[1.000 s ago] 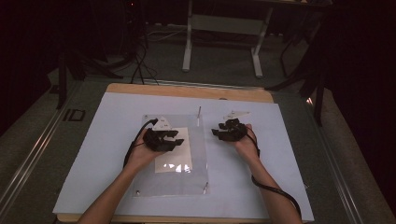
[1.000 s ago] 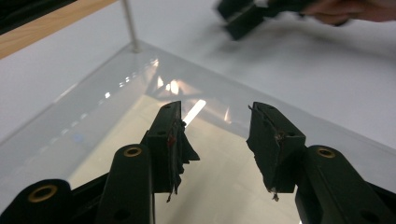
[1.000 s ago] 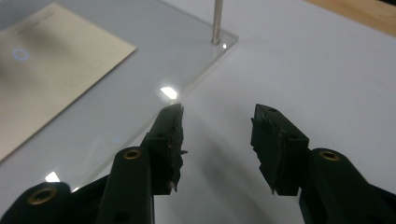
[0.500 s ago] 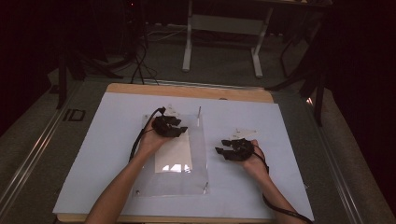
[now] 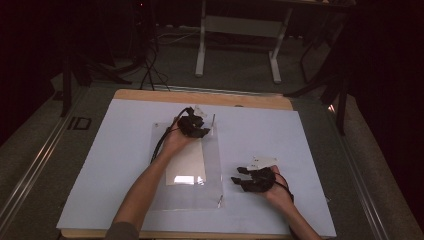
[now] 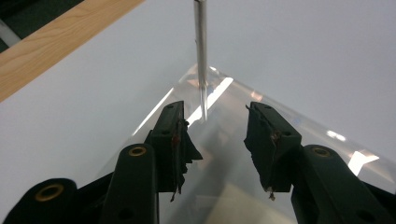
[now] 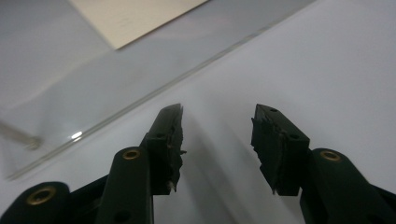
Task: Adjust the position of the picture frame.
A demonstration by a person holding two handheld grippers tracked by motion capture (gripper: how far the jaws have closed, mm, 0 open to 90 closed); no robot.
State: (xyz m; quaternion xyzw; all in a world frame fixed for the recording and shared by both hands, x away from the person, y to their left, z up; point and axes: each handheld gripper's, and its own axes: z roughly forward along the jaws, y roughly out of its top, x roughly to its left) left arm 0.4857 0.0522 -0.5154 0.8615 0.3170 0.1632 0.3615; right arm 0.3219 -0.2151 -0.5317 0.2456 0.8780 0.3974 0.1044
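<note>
Left gripper (image 6: 215,133), jaws wide and empty, sits over the clear sleeve's (image 5: 212,165) far right corner, the upright metal pin (image 6: 201,56) dead ahead between its jaws. Right gripper (image 5: 239,181), also wide, hovers beside the sleeve's near right edge. A paper sheet (image 5: 185,165) lies inside, mid-desk.

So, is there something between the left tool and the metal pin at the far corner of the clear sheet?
Nothing visible. The left tool is open, and only the clear sheet lies between it and the upright metal pin.
</note>
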